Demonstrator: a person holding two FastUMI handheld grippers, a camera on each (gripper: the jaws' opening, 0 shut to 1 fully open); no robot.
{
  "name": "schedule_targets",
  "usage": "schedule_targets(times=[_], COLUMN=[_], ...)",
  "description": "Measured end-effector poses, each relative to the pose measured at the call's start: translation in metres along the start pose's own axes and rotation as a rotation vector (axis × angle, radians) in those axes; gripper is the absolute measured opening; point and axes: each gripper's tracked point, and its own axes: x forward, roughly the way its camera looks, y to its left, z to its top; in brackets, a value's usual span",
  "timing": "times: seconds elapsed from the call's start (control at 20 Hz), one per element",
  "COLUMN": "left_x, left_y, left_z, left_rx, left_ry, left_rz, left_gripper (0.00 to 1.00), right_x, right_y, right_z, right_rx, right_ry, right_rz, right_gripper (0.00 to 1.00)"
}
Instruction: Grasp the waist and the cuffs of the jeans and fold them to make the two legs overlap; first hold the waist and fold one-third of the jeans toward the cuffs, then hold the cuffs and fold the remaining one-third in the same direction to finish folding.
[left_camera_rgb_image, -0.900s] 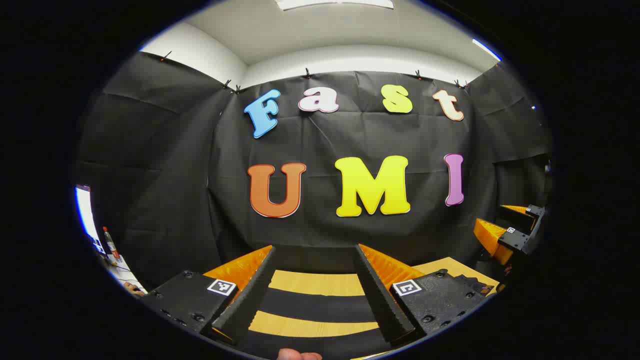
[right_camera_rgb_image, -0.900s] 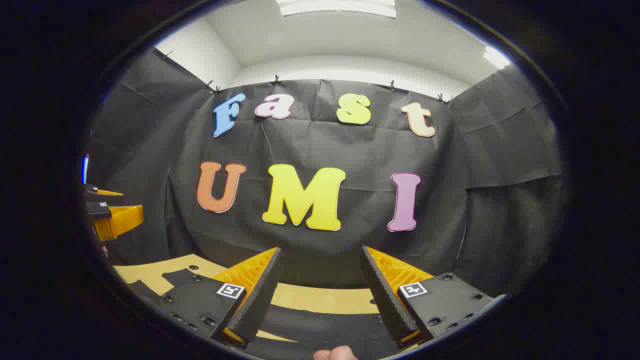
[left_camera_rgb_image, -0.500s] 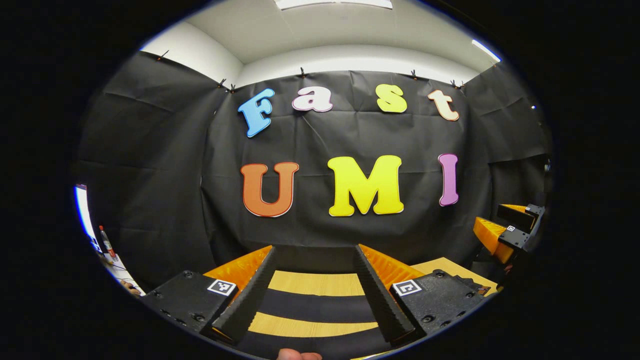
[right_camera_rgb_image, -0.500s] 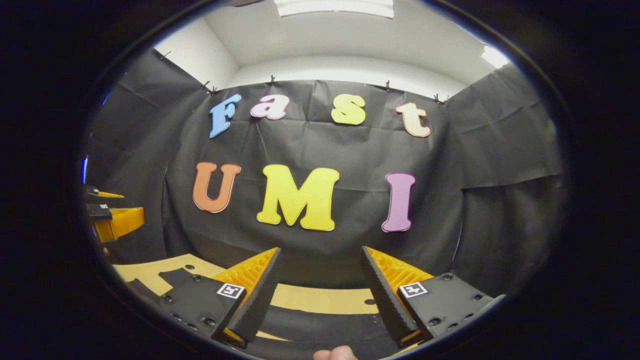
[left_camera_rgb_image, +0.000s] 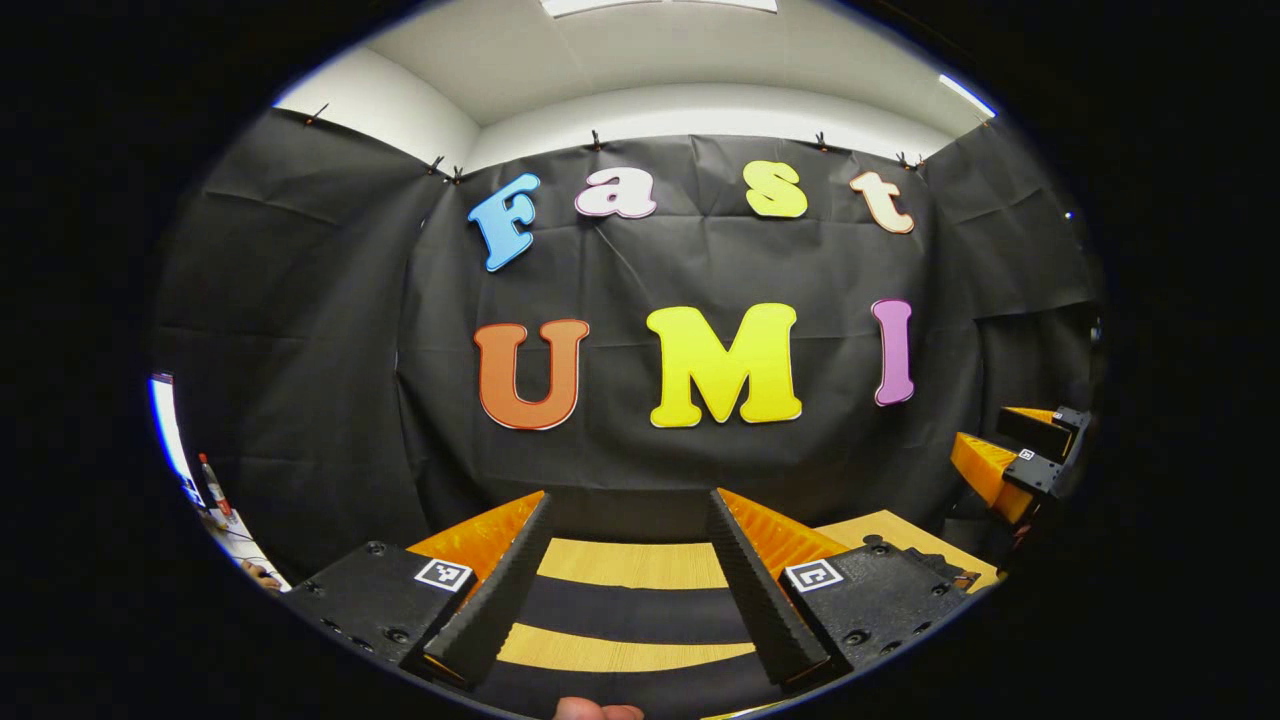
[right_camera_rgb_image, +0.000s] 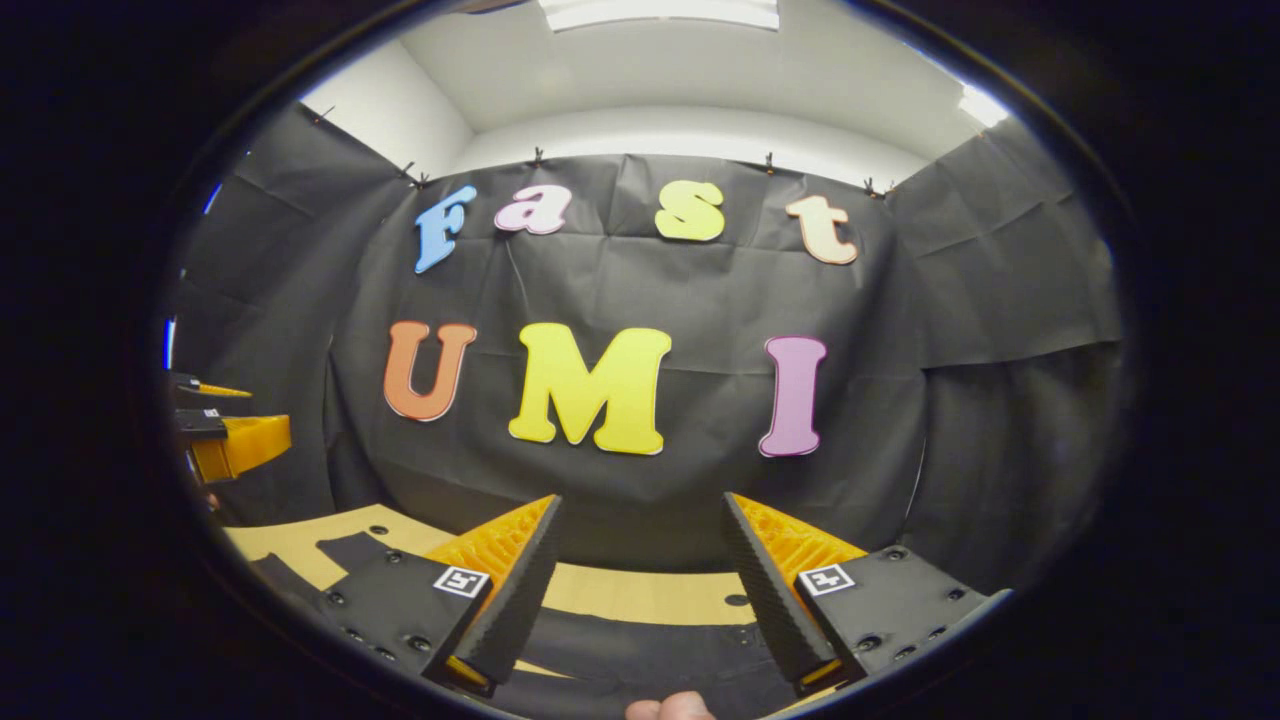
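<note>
Matt black jeans (left_camera_rgb_image: 640, 610) lie on a smooth light wooden table (left_camera_rgb_image: 630, 565).

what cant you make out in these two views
- Jeans: dark bands across the table in the left gripper view; waist and cuffs can't be told apart, and the left gripper covers both sides.
- Jeans in the right gripper view: cut off at the bottom edge, partly behind the right gripper.
- Items at the far left edge, left gripper view: too small.
</note>
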Motion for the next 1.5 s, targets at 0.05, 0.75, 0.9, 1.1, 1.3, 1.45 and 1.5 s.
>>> schedule_targets(times=[0.05,0.75,0.9,1.1,1.3,1.45,1.5], left_x=[0.000,-0.012,-0.037,-0.095,-0.152,-0.163,-0.163], left_y=[-0.002,0.026,0.075,0.149,0.185,0.188,0.188], left_z=[0.000,-0.051,-0.098,-0.195,-0.280,-0.311,-0.315], left_rx=[0.002,-0.122,-0.249,-0.551,-1.020,-1.318,-1.362], left_ry=[0.002,0.175,0.313,0.572,0.743,0.788,0.795], left_rz=[0.003,0.115,0.180,0.338,0.504,0.584,0.596], left_gripper=[0.97,1.00,1.00,0.99,0.99,0.99,0.99], right_x=[0.000,0.010,0.004,-0.019,-0.045,-0.064,-0.070], right_y=[-0.003,-0.098,-0.115,-0.128,-0.123,-0.117,-0.116], right_z=[0.000,-0.060,-0.099,-0.174,-0.238,-0.269,-0.276], right_rx=[0.004,0.059,0.109,0.349,0.615,0.811,0.862], right_ry=[0.000,0.170,0.323,0.638,0.860,0.955,0.967], right_rz=[0.003,0.034,0.066,0.024,-0.085,-0.202,-0.245], right_gripper=[0.96,0.94,0.96,0.94,0.98,0.98,0.98])
